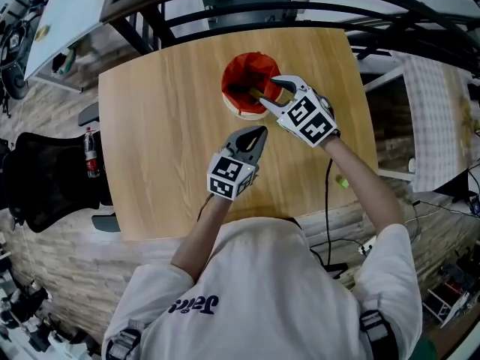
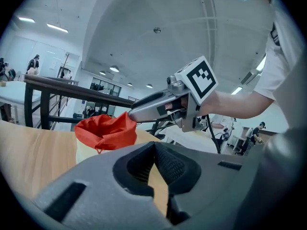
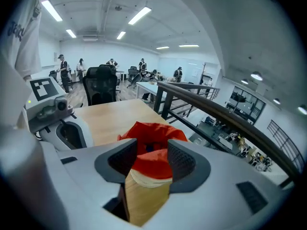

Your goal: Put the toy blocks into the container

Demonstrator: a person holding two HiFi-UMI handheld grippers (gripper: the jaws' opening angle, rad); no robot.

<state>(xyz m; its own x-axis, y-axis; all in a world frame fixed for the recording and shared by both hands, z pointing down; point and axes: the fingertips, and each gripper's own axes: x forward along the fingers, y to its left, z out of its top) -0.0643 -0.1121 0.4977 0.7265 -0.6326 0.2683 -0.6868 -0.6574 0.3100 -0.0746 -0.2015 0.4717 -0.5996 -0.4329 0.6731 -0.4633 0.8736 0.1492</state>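
right tongs (image 1: 268, 90) stand wide apart, empty, over the round red-lined container (image 1: 238, 73) at top middle, maybe to drop blocks in; left tongs (image 1: 259, 132) wait below, pinched closed, empty.

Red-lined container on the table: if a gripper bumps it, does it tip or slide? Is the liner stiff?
The container looks low and wide-based, so it probably slides on the smooth wooden table rather than tips. The red liner is creased and sagging, so it is likely floppy and would fold under a jaw.
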